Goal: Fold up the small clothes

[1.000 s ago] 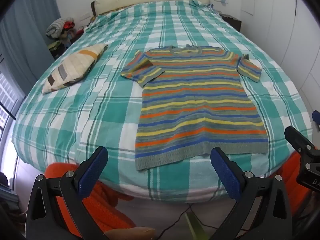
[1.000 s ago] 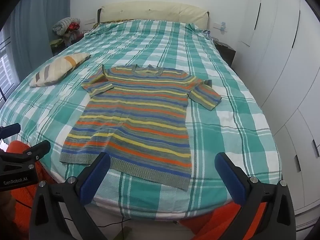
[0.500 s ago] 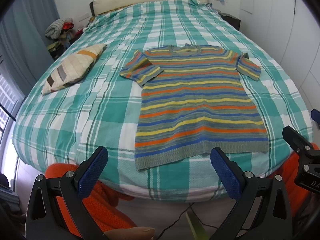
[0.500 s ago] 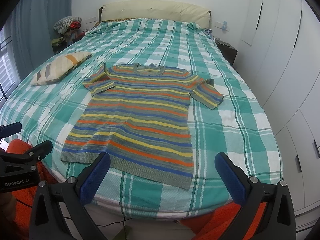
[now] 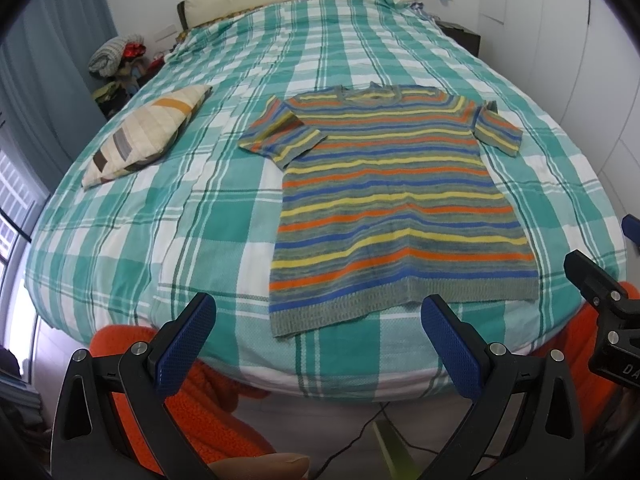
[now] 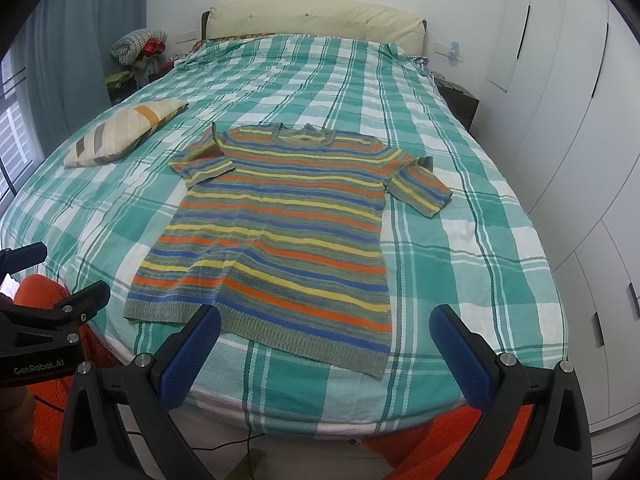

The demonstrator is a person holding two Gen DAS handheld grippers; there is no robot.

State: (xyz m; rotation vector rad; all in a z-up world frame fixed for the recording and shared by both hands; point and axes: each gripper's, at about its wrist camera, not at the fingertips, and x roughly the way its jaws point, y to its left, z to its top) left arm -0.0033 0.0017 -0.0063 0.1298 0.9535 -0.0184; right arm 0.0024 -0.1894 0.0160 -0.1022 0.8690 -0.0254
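The striped knit top lay flat and unfolded on the bed, neckline toward the headboard, ribbed grey hem near the foot edge. Both short sleeves were spread outward. Its bands ran orange, yellow, blue and grey.

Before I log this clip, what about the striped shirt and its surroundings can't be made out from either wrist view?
- Striped shirt: underside hidden against the bedspread, both views.
- Clutter pile beside the bed: too small to identify.
- Floor at the bed's foot: blocked by both open grippers, left gripper, right gripper.
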